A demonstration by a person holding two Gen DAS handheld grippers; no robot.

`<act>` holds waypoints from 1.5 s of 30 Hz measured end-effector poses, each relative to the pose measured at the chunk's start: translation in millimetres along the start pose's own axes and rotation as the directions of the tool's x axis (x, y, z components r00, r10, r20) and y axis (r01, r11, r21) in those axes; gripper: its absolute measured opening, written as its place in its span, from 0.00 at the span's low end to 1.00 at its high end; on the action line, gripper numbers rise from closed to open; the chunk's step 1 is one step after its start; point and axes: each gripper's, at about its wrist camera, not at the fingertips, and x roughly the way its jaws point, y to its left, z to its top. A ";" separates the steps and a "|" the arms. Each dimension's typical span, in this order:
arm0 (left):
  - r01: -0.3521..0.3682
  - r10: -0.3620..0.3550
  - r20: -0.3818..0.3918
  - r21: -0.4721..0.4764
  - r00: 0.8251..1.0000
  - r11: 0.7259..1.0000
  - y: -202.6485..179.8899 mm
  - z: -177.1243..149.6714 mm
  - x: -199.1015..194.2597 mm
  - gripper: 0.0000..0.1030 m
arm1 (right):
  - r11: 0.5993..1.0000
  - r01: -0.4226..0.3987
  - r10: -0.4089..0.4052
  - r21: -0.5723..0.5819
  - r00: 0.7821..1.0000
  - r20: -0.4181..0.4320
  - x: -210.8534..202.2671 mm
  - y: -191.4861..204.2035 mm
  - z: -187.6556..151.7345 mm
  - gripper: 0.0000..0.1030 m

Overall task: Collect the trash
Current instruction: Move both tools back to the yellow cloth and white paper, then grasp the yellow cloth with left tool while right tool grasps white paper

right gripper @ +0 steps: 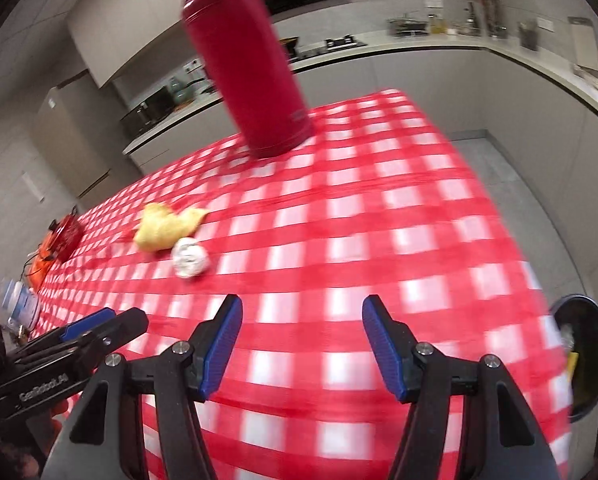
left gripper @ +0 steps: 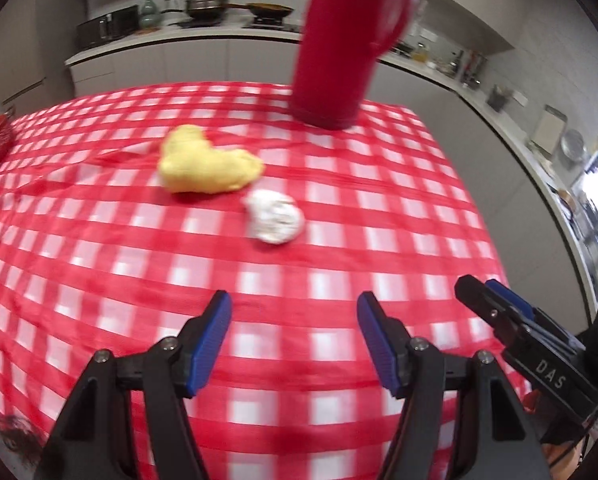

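A crumpled yellow wad (left gripper: 207,164) and a crumpled white paper ball (left gripper: 275,218) lie side by side on the red-and-white checked tablecloth (left gripper: 339,280). My left gripper (left gripper: 295,314) hangs over the cloth short of the ball, open, with nothing between its blue pads. In the right wrist view the yellow wad (right gripper: 167,226) and the white ball (right gripper: 189,258) sit ahead and to the left of my right gripper (right gripper: 303,314), which is also open and holds nothing. Each gripper shows in the other's view: the right gripper (left gripper: 485,288) at the right edge, the left gripper (right gripper: 111,322) at the lower left.
A tall red thermos (left gripper: 339,48) (right gripper: 247,64) stands at the table's far side. A black bin (right gripper: 583,348) with some trash in it sits below the table's right edge. A red object (right gripper: 65,236) and a plastic bottle (right gripper: 19,304) lie at the far left. Kitchen counters run behind.
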 end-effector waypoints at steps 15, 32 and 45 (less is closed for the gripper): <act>-0.040 0.040 -0.004 -0.044 0.999 0.998 74.7 21.1 12.1 0.65 | 0.995 -0.036 0.031 -0.096 0.998 -0.052 55.8 83.4 11.5 0.62; -0.033 0.031 -0.037 -0.057 0.999 0.998 105.0 55.3 59.7 0.65 | 0.990 -0.039 0.021 -0.137 0.991 -0.133 147.1 114.0 36.8 0.62; 0.018 -0.019 -0.024 -0.065 1.000 0.998 101.9 86.2 80.8 0.65 | 0.989 -0.012 -0.001 -0.149 0.996 -0.084 157.9 107.5 49.3 0.43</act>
